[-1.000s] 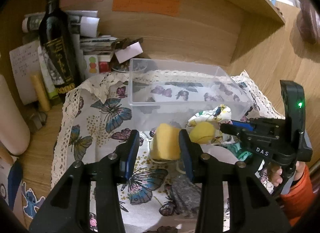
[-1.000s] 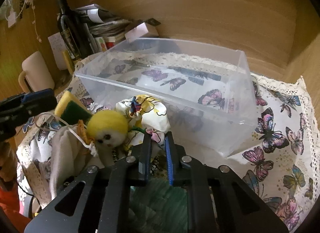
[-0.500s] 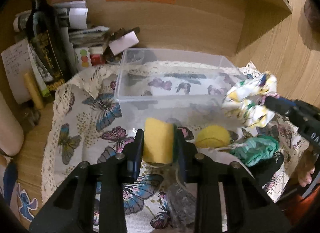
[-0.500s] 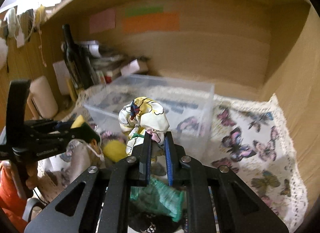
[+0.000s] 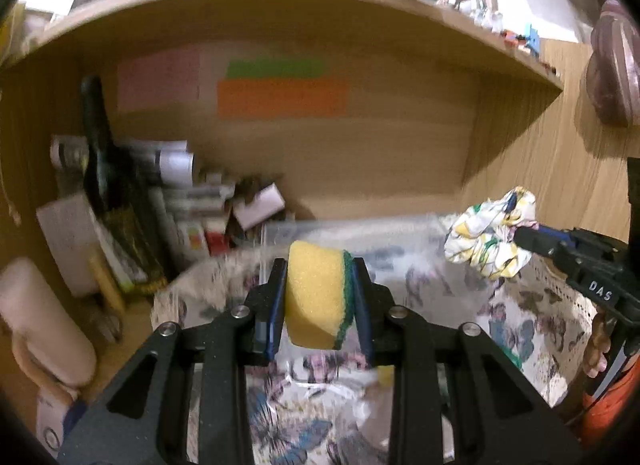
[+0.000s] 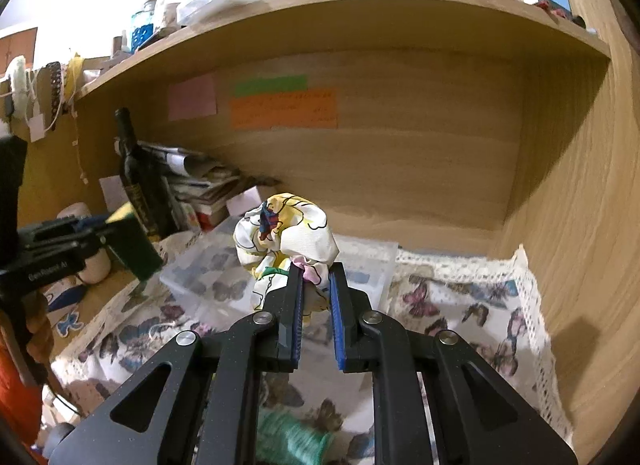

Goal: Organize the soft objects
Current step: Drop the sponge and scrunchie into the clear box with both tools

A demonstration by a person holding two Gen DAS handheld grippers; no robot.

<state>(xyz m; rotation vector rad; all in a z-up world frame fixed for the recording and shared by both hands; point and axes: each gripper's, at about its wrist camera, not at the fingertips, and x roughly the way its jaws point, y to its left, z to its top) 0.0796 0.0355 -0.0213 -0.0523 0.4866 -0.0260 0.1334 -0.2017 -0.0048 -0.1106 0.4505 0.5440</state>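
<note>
My left gripper (image 5: pixel 320 277) is shut on a yellow sponge with a green scouring side (image 5: pixel 316 297) and holds it in the air in front of the clear plastic box (image 5: pixel 360 233). My right gripper (image 6: pixel 314 271) is shut on a white floral scrunchie (image 6: pixel 284 233) and holds it above the clear box (image 6: pixel 360 265). The scrunchie also shows at the right of the left wrist view (image 5: pixel 492 237), and the sponge at the left of the right wrist view (image 6: pixel 132 241). A green scrunchie (image 6: pixel 292 437) lies on the butterfly cloth (image 6: pixel 460 305) under the right gripper.
A dark wine bottle (image 6: pixel 136 185), stacked papers and boxes (image 6: pixel 196 189) and a pale mug (image 5: pixel 44 325) crowd the back left. A wooden shelf (image 6: pixel 360 21) hangs overhead and a wooden side wall (image 6: pixel 580 225) closes the right. Coloured notes (image 6: pixel 284 107) stick on the back wall.
Both grippers have risen from the cloth. The left one closed on the sponge and lifted it. The right one lifted the floral scrunchie higher above the box.
</note>
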